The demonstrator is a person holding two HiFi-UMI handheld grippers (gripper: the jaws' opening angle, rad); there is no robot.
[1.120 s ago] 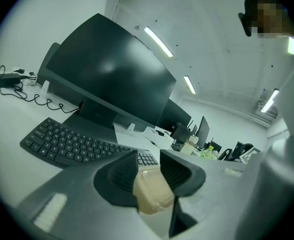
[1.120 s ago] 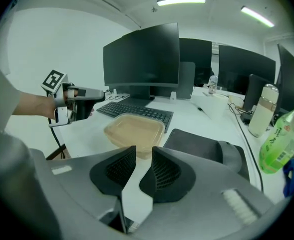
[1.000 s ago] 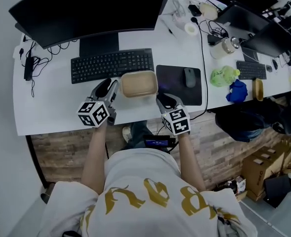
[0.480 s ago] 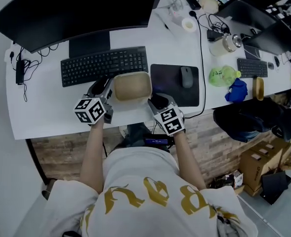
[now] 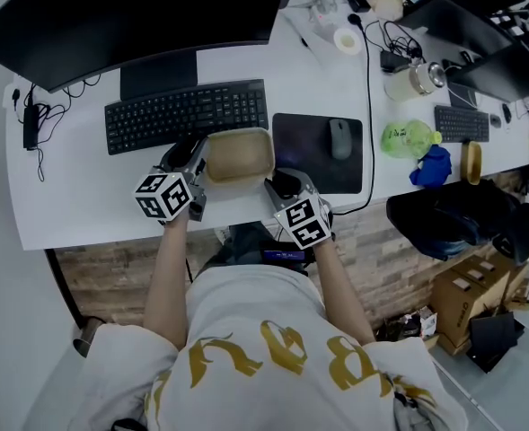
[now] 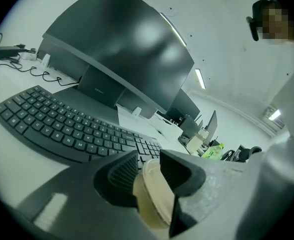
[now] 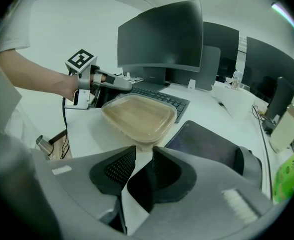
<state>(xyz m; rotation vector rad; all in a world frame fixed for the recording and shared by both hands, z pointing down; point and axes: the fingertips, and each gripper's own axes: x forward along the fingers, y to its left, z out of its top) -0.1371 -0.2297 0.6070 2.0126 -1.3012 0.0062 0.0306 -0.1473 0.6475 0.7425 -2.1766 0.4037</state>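
Plainly, the shallow beige translucent plastic container with a snap-on lid (image 5: 239,153) is a light, thin-walled thing. It should flex if squeezed across the body and feel a little slick, so the stiffer rolled rim is the sensible place to take it.

It sits at the front of the white bench (image 5: 84,196), just before the black keyboard (image 5: 185,115) and beside the dark mouse pad (image 5: 304,146). In the right gripper view it looks tilted and slightly clear of the surface.

The left gripper (image 5: 195,151) is clamped on the container's left rim. In the left gripper view, the lid edge stands on end between the two ribbed pads (image 6: 121,176), so the container (image 6: 154,204) hangs from that one edge.

The right gripper (image 5: 280,184) points at the near right corner. Its jaws are only narrowly apart, and the rim reaches just to their tips without being plainly nipped.

Both forearms reach forward from the body with the elbows bent. The left gripper (image 7: 112,84) lies roughly level and points inward along the container (image 7: 139,115).
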